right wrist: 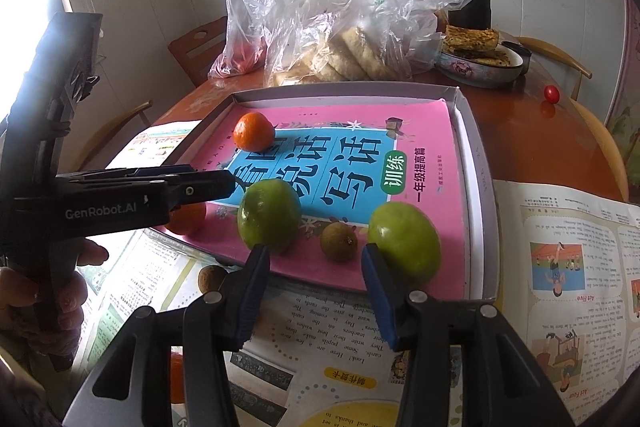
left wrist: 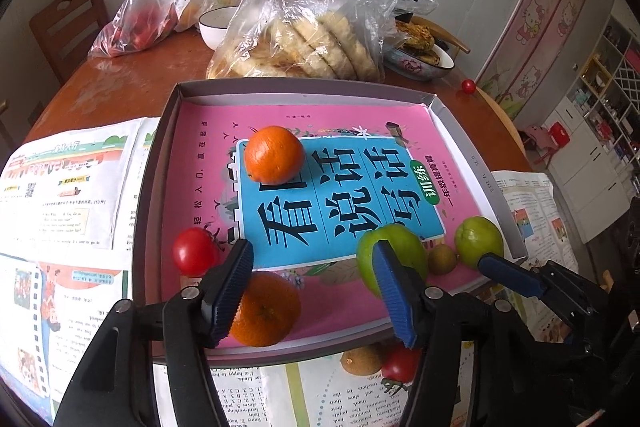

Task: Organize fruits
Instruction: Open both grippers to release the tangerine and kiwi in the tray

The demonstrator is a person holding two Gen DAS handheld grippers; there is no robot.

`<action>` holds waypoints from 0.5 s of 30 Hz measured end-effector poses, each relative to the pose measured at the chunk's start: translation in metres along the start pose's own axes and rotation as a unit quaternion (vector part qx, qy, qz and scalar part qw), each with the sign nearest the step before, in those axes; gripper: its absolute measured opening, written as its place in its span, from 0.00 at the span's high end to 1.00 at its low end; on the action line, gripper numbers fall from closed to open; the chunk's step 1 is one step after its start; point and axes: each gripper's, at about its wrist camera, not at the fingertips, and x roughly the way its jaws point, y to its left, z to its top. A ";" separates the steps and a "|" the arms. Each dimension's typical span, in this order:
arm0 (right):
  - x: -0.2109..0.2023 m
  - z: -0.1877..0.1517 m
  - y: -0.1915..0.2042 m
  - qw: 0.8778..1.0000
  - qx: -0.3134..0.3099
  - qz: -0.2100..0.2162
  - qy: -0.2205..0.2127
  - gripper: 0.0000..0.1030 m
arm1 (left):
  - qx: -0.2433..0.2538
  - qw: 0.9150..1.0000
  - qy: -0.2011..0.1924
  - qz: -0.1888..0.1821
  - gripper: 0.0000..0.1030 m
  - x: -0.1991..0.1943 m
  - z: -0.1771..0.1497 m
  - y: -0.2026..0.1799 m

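We hold both grippers tilted down over the near edge of a shallow grey cardboard tray (left wrist: 448,119) lined with a pink-and-blue book cover, which sits on open printed pages on a round wooden table (left wrist: 120,83). Our left gripper (left wrist: 312,291) stands released, its blue ribbed pads apart with nothing between them; the near orange mandarin (left wrist: 266,311) lies just below its left pad. Our right gripper (right wrist: 316,291) is likewise released and empty, jaws apart, with the small brown longan (right wrist: 339,241) in the tray just beyond the gap. A hand (right wrist: 48,291) grips the left tool's handle in the right wrist view.

Inside the tray we count two orange mandarins, the second (left wrist: 274,155) further back, two green round fruits (right wrist: 269,215) (right wrist: 404,242), one red tomato (left wrist: 195,251) at the left wall, and that one longan. On the pages in front of the tray lie another brown longan (left wrist: 362,361) and a second red tomato (left wrist: 400,365).
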 end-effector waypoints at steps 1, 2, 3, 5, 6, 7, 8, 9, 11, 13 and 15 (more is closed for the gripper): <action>0.000 0.000 0.000 1.000 0.000 0.000 0.000 0.53 | -0.002 1.000 -0.001 -0.001 0.36 -0.001 0.000 0.000; -0.001 0.000 0.000 1.000 0.000 -0.001 0.000 0.53 | -0.003 1.000 -0.002 -0.003 0.36 -0.003 -0.001 0.001; -0.001 0.000 0.000 1.000 0.000 -0.001 0.000 0.53 | -0.004 1.000 -0.003 -0.004 0.33 -0.004 -0.001 0.001; -0.002 -0.001 0.001 1.000 -0.001 -0.002 -0.001 0.53 | -0.007 1.000 -0.005 -0.006 0.25 -0.007 -0.002 0.002; -0.002 -0.001 0.001 1.000 -0.002 -0.002 -0.001 0.52 | -0.008 1.000 -0.007 -0.006 0.25 -0.010 -0.002 0.003; -0.002 -0.001 0.001 1.000 -0.002 -0.002 -0.002 0.51 | -0.007 1.000 -0.009 -0.005 0.25 -0.012 -0.003 0.003; -0.003 -0.001 0.002 1.000 -0.003 -0.003 -0.002 0.50 | -0.007 1.000 -0.011 -0.004 0.25 -0.014 -0.004 0.003; -0.003 -0.001 0.002 1.000 -0.003 -0.003 -0.002 0.49 | -0.007 1.000 -0.013 -0.004 0.25 -0.015 -0.004 0.003; -0.003 -0.001 0.003 1.000 -0.003 -0.004 -0.004 0.48 | -0.008 1.000 -0.016 -0.006 0.24 -0.018 -0.006 0.003; -0.004 -0.001 0.004 1.000 -0.004 -0.005 -0.005 0.48 | -0.007 1.000 -0.016 -0.008 0.24 -0.020 -0.008 0.003; -0.005 -0.002 0.004 1.000 -0.005 -0.006 -0.005 0.48 | -0.004 1.000 -0.018 -0.004 0.24 -0.022 -0.010 0.002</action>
